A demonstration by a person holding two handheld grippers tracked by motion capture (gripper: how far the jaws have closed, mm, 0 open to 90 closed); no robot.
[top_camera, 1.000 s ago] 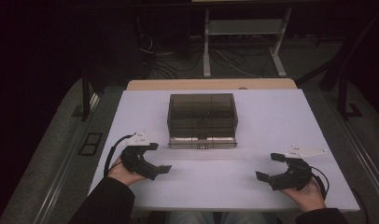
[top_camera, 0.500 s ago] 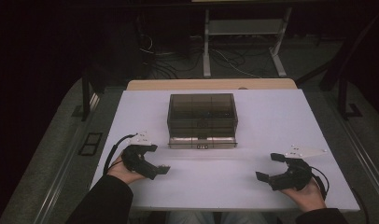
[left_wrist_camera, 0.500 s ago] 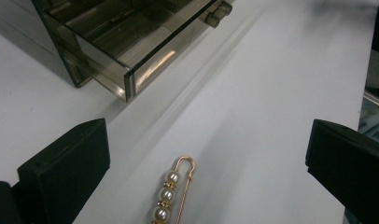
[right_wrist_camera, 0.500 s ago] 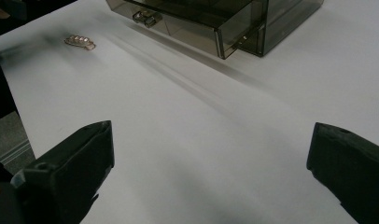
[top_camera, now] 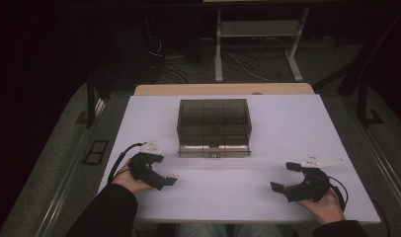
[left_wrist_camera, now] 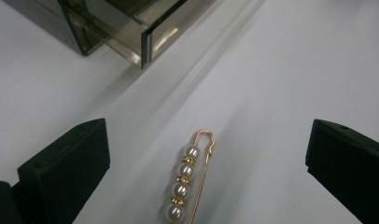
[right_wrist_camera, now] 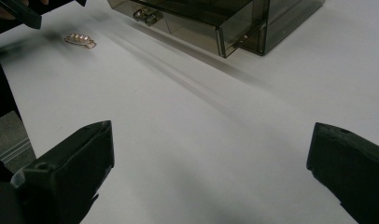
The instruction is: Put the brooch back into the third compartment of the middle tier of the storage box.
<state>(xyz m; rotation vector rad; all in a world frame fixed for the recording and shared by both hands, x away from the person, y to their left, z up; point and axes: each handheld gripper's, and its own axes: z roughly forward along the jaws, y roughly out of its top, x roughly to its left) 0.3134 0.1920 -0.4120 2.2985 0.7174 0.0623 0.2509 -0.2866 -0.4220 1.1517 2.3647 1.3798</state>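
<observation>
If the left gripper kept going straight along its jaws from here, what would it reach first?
Most likely the pearl pin, lying on the white table between the open jaws of the left gripper. Beyond it, off to the side, stands the smoky plastic drawer box. Depth is hard to judge.

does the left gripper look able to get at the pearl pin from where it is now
Probably yes. The left gripper has its tongs wide open, and the pearl pin lies flat on the bare white table between them. Nothing stands in the way; the smoky drawer box sits farther off.
</observation>
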